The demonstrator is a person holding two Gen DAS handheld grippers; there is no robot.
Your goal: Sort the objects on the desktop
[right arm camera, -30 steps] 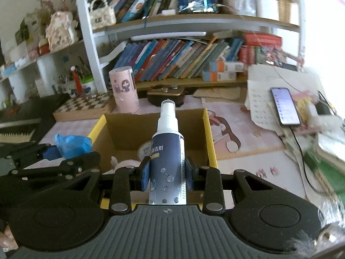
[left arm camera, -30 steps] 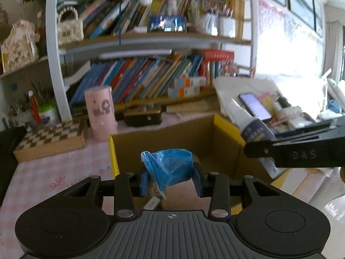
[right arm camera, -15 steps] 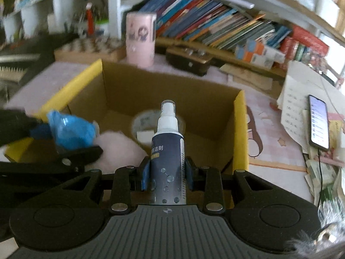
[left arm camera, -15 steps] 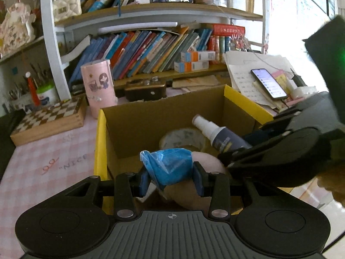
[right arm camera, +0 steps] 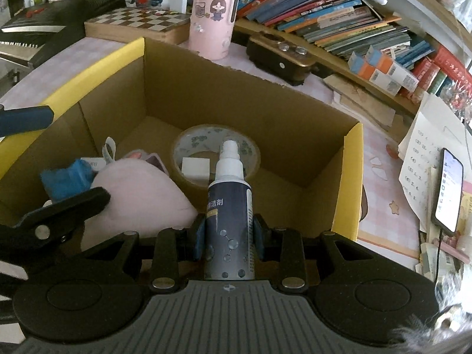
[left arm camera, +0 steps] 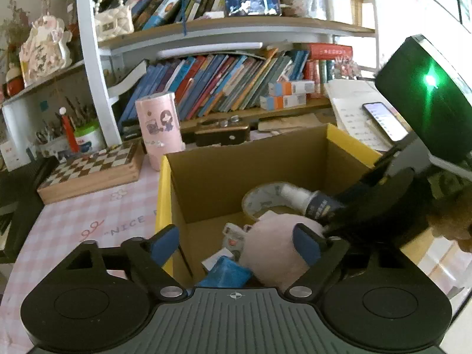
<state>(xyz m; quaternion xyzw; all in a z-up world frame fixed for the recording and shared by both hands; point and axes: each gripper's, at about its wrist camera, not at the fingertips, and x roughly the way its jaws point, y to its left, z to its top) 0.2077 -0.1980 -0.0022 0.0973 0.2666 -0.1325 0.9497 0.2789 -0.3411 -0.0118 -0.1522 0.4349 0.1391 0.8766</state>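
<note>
While the right gripper [right arm camera: 227,237] clamps a navy spray bottle [right arm camera: 228,221] with white nozzle, the left gripper's [left arm camera: 234,243] fingers are opening, empty.

Daylight pours in from the right — the upper right corner blows out to white glare; fisheye bending curves the bookshelf [left arm camera: 224,29], corners darken — focus stays mostly sharp.
</note>
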